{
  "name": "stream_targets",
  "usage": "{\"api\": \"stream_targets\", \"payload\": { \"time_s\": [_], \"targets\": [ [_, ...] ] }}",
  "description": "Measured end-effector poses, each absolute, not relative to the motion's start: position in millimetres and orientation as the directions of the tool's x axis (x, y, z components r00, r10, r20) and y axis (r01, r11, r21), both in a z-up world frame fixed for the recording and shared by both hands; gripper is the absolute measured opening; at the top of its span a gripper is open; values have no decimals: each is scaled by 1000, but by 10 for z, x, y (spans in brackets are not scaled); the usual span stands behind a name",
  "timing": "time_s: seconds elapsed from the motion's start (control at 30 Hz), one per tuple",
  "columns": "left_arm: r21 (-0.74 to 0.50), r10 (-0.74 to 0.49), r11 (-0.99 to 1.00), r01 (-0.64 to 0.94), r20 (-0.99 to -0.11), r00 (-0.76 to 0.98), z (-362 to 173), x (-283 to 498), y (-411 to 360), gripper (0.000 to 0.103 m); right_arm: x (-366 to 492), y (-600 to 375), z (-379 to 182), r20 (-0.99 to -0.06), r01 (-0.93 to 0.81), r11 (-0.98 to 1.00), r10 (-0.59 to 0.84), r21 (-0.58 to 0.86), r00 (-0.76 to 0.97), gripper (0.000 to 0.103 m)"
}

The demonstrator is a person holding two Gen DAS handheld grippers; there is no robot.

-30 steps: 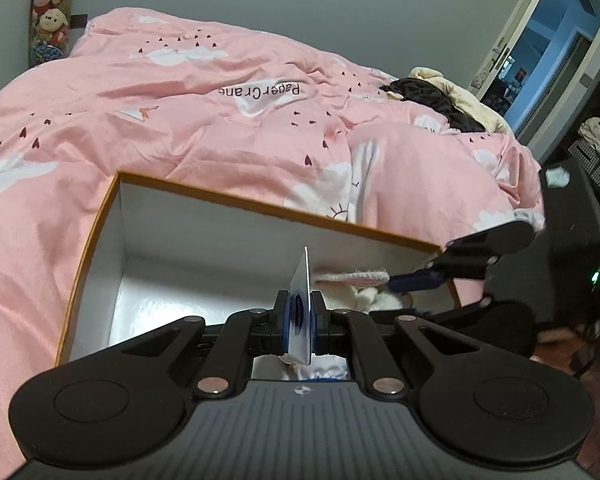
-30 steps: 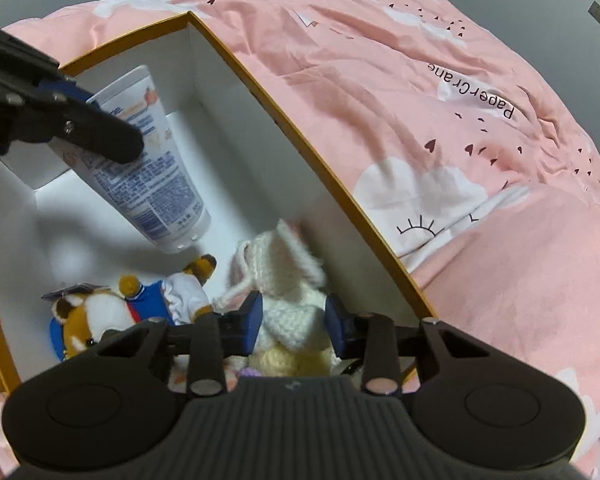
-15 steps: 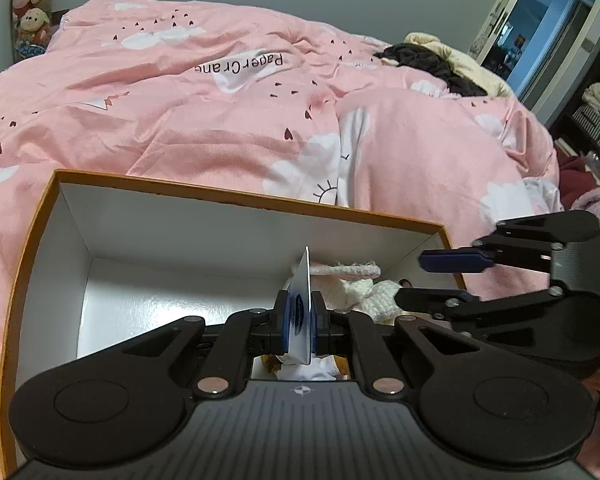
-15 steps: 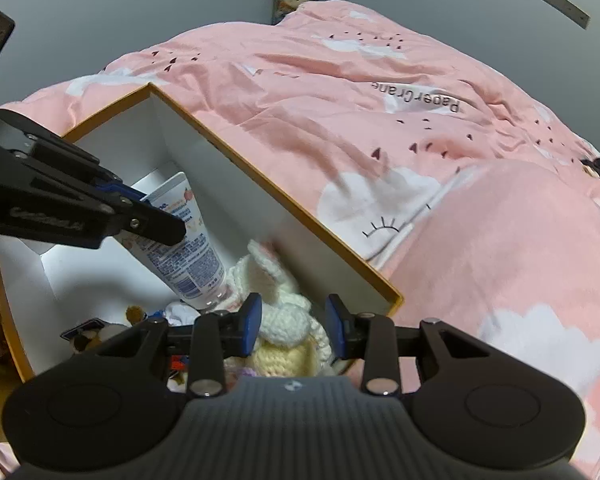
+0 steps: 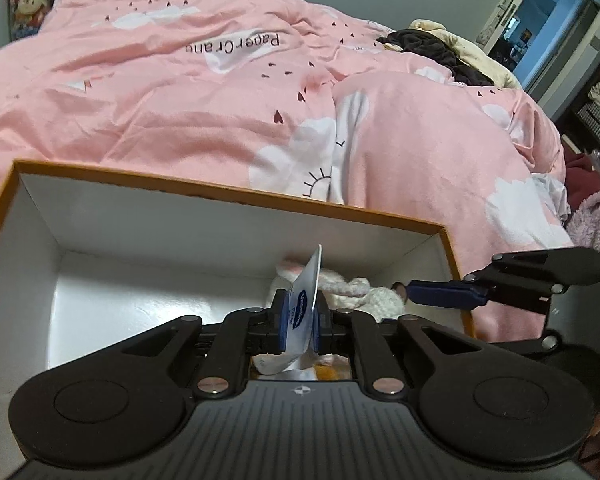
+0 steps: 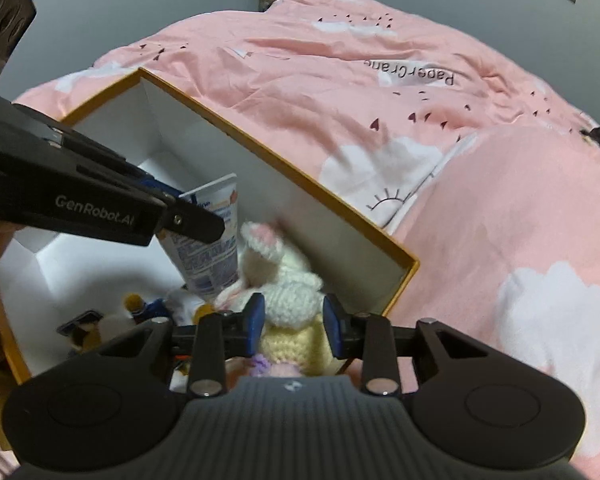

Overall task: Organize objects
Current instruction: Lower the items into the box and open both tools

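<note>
Beside the pink cloth duvet [image 5: 204, 112], soft and creased with a faint sheen, you see the box [image 5: 228, 196], smooth card with a matt orange rim and slightly glossy white inside. In the box, the tube [image 6: 210, 236] looks like glossy plastic, and the bunny [image 6: 288, 280] beside it is rough crocheted yarn. Your left gripper [image 5: 300, 322] is matt black plastic with blue pads.

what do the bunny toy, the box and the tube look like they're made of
Bunny toy: crocheted yarn, going by its looped, fuzzy cream surface.
Box: likely rigid cardboard, with thin flat walls, matte white inside, and an orange edge.
Tube: probably soft plastic, smooth and printed, with its flat crimped end pinched in the left gripper.
</note>
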State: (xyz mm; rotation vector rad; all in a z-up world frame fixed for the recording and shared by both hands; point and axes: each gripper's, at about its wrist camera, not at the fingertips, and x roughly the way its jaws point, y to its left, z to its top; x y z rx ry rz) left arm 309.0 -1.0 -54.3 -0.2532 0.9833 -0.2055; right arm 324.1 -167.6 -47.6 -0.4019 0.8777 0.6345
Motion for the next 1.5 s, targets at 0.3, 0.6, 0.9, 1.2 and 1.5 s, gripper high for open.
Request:
{"api": "stream_targets", "payload": {
  "time_s": [0.3, 0.6, 0.9, 1.2, 1.5],
  "targets": [
    [-380, -291, 924, -53, -784, 549, -562, 3105, 55, 15, 3208, -1650, -491, -810, -665, 744, 348, -68, 472, 28],
    [-473, -319, 866, -158, -769, 554, -584, 3040, 156, 16, 3195, -1668, -493, -803, -663, 746, 358, -61, 477, 29],
    [-573, -364, 777, -260, -747, 556, -730, 3060, 436, 15, 3185, -1657, -489, -802, -665, 744, 359, -63, 478, 30],
    [-415, -296, 903, -110, -789, 539, -624, 3048, 90, 15, 3164, -1622, -510, -805, -665, 742, 345, -81, 482, 32],
    [-451, -372, 892, -42, -782, 499, -611, 3067, -32, 28, 3160, -1618, -517, -807, -666, 741, 338, -89, 484, 32]
  ]
}}
